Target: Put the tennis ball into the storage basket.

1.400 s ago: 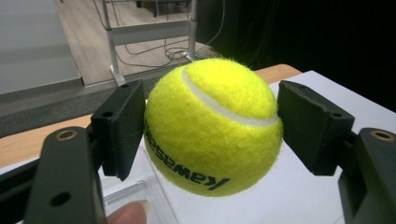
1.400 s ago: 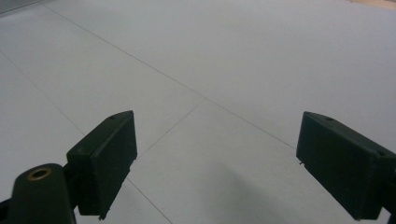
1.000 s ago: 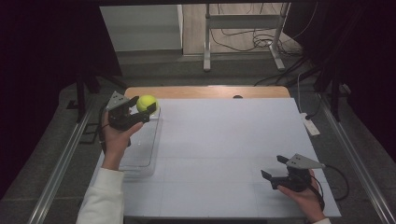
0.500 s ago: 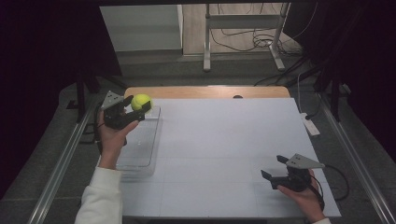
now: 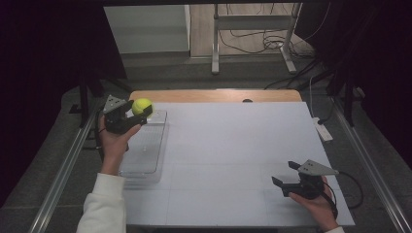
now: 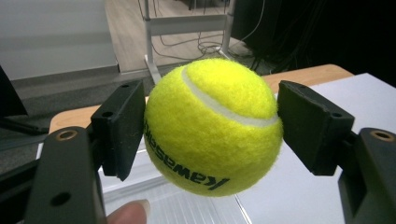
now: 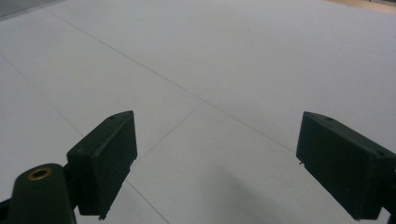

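A yellow tennis ball with black lettering is clamped between the jaws of my left gripper, held in the air above the far end of a clear plastic tray at the table's left side. Both pads press on the ball's sides. My right gripper rests low near the table's front right corner, jaws wide open with nothing between them, over bare white tabletop.
The white table surface stretches between the two hands, with a wooden strip along its far edge. A white power strip lies off the right edge. A metal stand and cables sit on the floor beyond.
My left hand has carried the ball a little to the left and toward the tray's far end. The right gripper has stayed where it was.
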Tool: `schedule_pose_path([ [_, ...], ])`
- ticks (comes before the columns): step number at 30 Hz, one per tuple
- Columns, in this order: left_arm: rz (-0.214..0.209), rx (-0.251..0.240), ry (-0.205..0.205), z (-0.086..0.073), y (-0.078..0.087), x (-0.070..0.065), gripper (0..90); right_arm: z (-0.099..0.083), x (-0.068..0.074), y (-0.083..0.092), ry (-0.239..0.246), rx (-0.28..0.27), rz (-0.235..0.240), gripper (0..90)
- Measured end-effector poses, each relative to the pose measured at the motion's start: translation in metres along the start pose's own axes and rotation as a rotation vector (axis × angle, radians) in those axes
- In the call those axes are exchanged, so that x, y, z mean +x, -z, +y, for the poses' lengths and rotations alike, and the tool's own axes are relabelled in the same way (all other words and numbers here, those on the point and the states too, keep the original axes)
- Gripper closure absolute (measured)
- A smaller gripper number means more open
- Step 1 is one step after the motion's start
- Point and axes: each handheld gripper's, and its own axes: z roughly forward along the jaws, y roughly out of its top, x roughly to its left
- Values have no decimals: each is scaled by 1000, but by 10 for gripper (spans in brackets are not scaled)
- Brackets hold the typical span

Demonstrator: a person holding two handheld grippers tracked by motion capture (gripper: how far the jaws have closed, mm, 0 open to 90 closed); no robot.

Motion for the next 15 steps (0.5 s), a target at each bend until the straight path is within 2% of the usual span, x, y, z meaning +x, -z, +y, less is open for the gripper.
schedule_pose_path([
  [6,14,22,-6,-2,-6,-1,272,0,1,1,2,-6,4,128],
  [9,38,55,0,-5,-14,2,273,0,1,1,1,-8,3,128],
  [15,63,87,21,-8,-23,12,272,0,0,1,-2,-10,9,128],
])
